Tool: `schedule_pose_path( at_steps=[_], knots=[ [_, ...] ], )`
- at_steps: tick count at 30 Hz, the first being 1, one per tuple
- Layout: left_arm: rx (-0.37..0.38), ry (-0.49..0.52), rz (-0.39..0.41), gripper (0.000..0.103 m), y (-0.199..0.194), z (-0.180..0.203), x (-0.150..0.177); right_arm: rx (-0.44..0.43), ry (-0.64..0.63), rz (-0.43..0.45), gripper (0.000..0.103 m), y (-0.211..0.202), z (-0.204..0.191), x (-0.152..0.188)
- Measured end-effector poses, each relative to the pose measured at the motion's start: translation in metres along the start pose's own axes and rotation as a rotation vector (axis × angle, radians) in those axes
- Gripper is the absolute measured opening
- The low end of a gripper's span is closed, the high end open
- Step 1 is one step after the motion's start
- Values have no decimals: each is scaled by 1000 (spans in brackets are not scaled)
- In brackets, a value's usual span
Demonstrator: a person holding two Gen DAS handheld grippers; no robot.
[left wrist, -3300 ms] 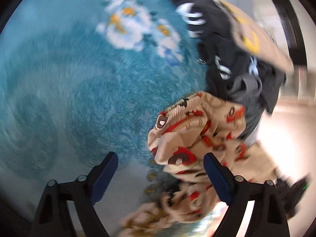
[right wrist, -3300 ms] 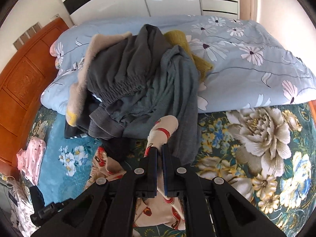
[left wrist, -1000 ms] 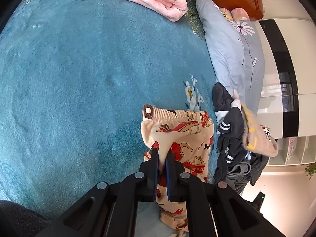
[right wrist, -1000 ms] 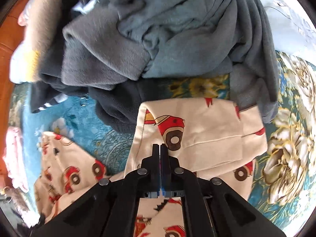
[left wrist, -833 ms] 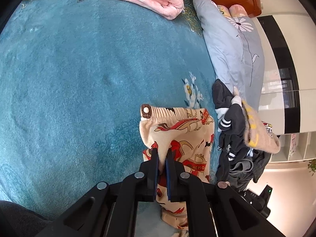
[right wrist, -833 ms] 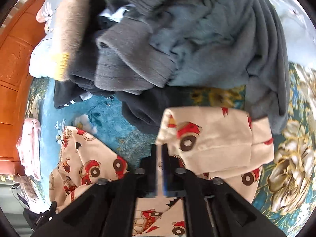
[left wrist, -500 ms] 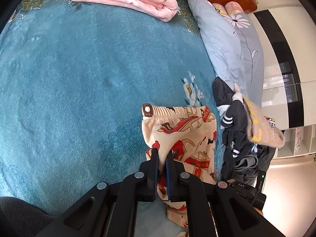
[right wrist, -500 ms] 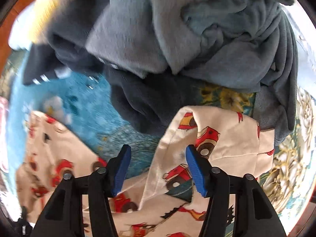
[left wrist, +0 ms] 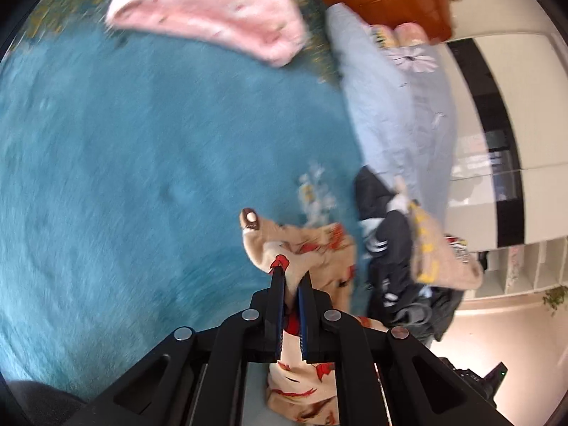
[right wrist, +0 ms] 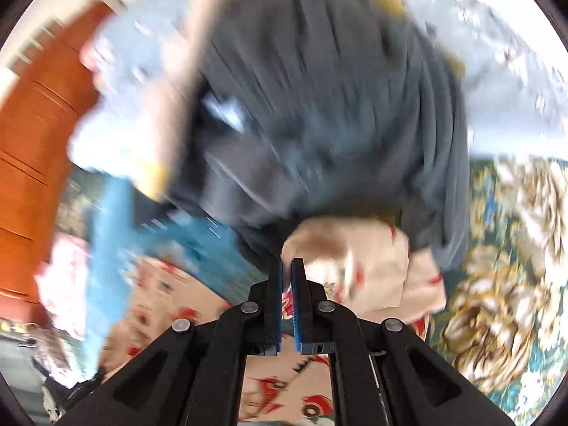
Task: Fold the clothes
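Cream pyjama trousers with red car prints point(left wrist: 319, 248) lie on the teal bedspread point(left wrist: 124, 177). My left gripper point(left wrist: 290, 277) is shut on a bunched fold of them near the waistband and lifts it off the bed. The same trousers show in the blurred right wrist view point(right wrist: 372, 266). My right gripper point(right wrist: 287, 266) has its jaws closed on a fold of the trousers, with cloth showing between the pads.
A pile of dark grey and beige clothes point(right wrist: 319, 106) lies just beyond the trousers; it also shows in the left wrist view point(left wrist: 408, 255). A folded pink garment point(left wrist: 213, 10) lies at the far side. A blue floral pillow point(left wrist: 397, 113) and wooden headboard point(right wrist: 32, 124) border the bed.
My right gripper, open half a second ago, has closed on the trousers and is moving fast. My left gripper has lifted its fold, bunching the waistband.
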State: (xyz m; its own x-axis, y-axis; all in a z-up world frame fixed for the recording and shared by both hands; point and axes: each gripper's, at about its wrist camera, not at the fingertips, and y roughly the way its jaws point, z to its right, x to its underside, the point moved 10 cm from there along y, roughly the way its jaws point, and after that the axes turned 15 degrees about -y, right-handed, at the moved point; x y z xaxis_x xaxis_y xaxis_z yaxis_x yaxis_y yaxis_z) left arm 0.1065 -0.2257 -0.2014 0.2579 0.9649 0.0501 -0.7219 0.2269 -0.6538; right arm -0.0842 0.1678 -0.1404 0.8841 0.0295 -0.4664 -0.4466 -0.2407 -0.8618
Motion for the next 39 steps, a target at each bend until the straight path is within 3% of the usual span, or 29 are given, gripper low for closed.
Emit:
schedule_pose_path(
  at_steps=[3, 4, 6, 10, 12, 14, 16, 18, 22, 23, 26, 27, 31, 35, 39],
  knots=[
    [24, 99, 14, 7, -10, 28, -2, -6, -45, 143, 4, -54, -8, -35],
    [15, 127, 19, 7, -10, 31, -2, 9, -61, 172, 4, -70, -5, -37],
    [-41, 161, 24, 7, -5, 22, 1, 48, -74, 160, 4, -64, -12, -17],
    [-166, 129, -16, 7, 15, -24, 11, 104, 34, -88, 4, -7, 23, 83],
    [-182, 78, -39, 7, 19, -42, 16, 127, 135, -232, 2, 27, 47, 143],
    [-158, 62, -24, 7, 14, -40, 11, 131, 231, -302, 2, 42, 63, 182],
    [-155, 67, -16, 7, 13, -39, 10, 144, 277, -316, 2, 43, 72, 192],
    [-159, 74, -13, 7, 13, -40, 11, 138, 294, -280, 2, 38, 74, 181],
    [-168, 87, -7, 7, 14, -40, 13, 110, 267, -171, 3, 40, 61, 125],
    [-170, 90, -6, 7, 14, -40, 14, 100, 269, -154, 11, 45, 57, 113],
    [-177, 100, -1, 7, 14, -41, 16, 62, 272, -108, 48, 69, 52, 74],
    [-179, 103, 0, 7, 14, -41, 16, 70, 254, -105, 51, 79, 51, 61],
    [-182, 82, 7, 7, 14, -44, 15, 155, 205, -141, 51, 112, 55, 28],
    [-190, 89, 18, 7, 15, -44, 16, 200, 261, -178, 52, 134, 65, 11],
    [-196, 97, 23, 7, 15, -44, 17, 248, 231, -222, 52, 149, 66, 1]
  ],
)
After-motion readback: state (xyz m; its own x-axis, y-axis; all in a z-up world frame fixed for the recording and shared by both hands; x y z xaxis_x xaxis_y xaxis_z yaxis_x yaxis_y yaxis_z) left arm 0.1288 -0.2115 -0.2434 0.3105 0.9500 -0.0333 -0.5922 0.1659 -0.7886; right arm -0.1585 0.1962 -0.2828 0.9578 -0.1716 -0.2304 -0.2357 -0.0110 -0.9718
